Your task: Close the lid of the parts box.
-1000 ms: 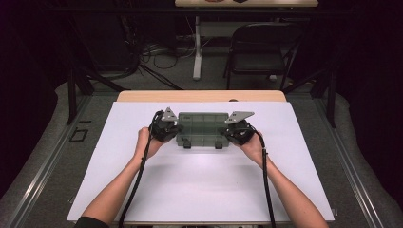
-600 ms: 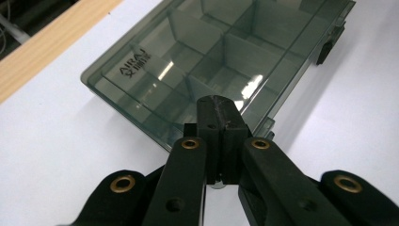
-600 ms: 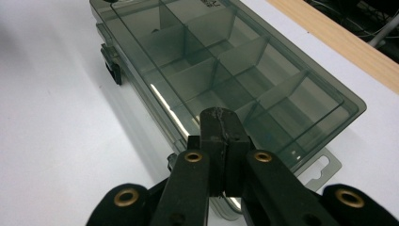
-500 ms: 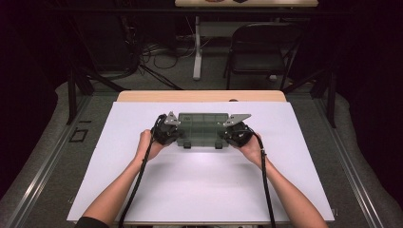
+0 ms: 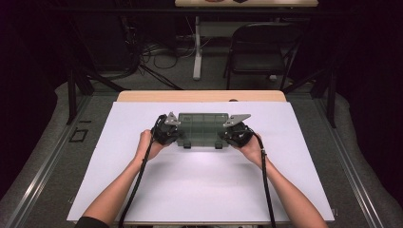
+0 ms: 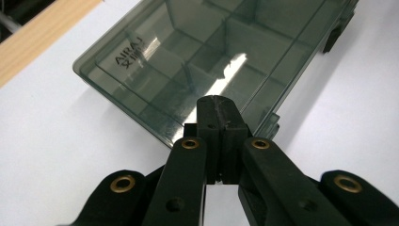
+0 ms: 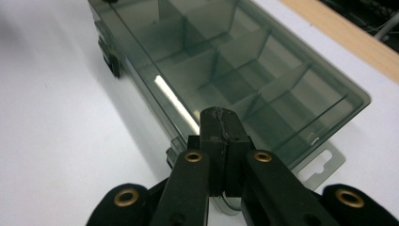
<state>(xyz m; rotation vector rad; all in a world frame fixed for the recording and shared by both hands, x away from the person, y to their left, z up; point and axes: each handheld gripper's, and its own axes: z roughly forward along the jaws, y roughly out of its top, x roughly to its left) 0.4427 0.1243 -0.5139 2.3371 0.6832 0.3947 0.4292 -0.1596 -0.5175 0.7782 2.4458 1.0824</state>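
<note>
You held the smoky compartment box [image 5: 203, 128] just above the frame's centre on the white table cover [image 5: 199, 190], as in the earlier frames; it had barely shifted. Your left gripper [image 5: 167, 133] sat at its left end and your right gripper [image 5: 235, 135] at its right end. Both had jaws pressed together, pinching nothing, tips resting over the lid edge [image 6: 221, 106].
</note>
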